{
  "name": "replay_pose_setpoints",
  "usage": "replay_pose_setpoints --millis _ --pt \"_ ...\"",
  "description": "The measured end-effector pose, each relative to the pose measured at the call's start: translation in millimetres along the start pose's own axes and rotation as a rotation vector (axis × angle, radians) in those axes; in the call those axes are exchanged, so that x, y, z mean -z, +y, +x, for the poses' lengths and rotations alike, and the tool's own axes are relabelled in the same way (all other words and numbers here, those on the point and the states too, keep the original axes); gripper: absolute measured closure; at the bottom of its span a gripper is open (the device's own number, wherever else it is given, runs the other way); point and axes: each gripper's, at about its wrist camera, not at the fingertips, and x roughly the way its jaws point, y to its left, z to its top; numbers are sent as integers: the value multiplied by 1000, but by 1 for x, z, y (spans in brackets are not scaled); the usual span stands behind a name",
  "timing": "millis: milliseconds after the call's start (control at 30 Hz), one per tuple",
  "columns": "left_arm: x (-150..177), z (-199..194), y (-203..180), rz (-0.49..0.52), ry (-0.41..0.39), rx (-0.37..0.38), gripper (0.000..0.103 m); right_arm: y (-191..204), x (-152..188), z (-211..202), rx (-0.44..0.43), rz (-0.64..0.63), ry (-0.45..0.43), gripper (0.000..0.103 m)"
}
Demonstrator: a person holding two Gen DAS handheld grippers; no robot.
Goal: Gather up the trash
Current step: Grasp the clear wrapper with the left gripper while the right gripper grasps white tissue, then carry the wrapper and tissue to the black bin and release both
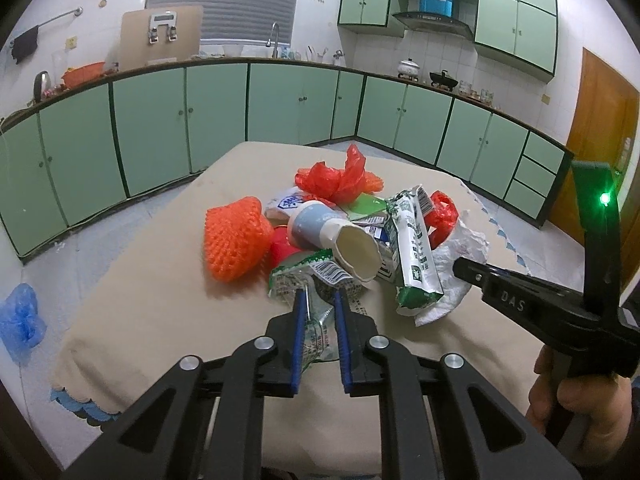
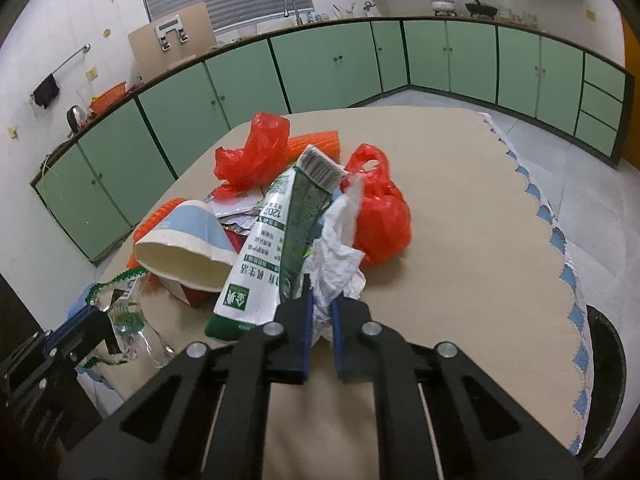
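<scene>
- Trash is heaped mid-table (image 1: 160, 300): orange foam net (image 1: 234, 240), paper cup (image 1: 340, 240) on its side, green-and-white carton (image 1: 416, 256), red plastic bags (image 1: 340, 180).
- Left gripper (image 1: 318, 300) is clamped on a clear, green-edged wrapper (image 1: 316, 328) at the heap's near edge.
- Right gripper (image 2: 321, 304) is pinched on crumpled white paper (image 2: 336, 256), just beside the carton (image 2: 264, 264) and a red bag (image 2: 380, 216).
- A hand (image 1: 580, 408) is seen on the right handle.
</scene>
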Motion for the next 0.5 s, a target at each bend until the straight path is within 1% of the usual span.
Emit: replay_pose_setpoints --millis 133,267,400,500 --pt "0 -10 -4 6 -13 -6 89 -8 1 -16 -4 3 -7 97" --pt "0 -23 -7 10 -23 -5 89 -16 2 -42 -1 3 -26 97" --pt "-2 -39 -16 15 -37 8 89 -36 3 -79 6 19 -55 97" --pt "-5 -49 -30 34 -49 30 89 -52 5 -102 3 37 -60 97"
